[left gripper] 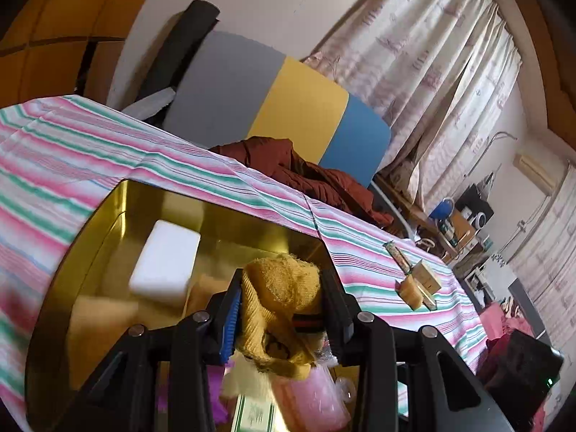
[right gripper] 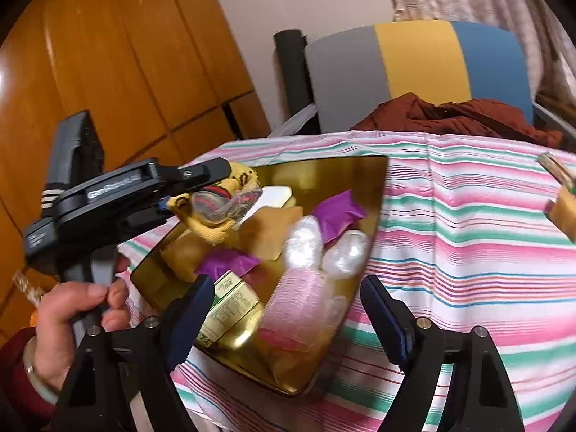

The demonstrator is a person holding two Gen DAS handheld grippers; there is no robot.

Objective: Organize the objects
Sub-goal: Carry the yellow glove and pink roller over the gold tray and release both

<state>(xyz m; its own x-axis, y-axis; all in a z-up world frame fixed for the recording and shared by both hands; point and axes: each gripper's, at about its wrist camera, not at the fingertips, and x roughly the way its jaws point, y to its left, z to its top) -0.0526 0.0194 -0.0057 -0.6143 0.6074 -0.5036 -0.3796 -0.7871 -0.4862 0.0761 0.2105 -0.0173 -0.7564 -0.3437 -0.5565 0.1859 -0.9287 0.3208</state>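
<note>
A gold metal tray lies on a pink, green and white striped cloth. It holds a white block, purple packets, clear wrapped lumps, a pink pack and a green-and-white box. My left gripper is shut on a yellow knitted sock in a clear wrapper, held above the tray. My right gripper stands open over the tray's near corner; the pink pack lies below the gap, untouched.
Small wooden blocks and a patterned stick lie on the cloth right of the tray. A chair with a grey, yellow and blue back and a rust-red garment stands behind the table. A person's hand grips the left gripper's handle.
</note>
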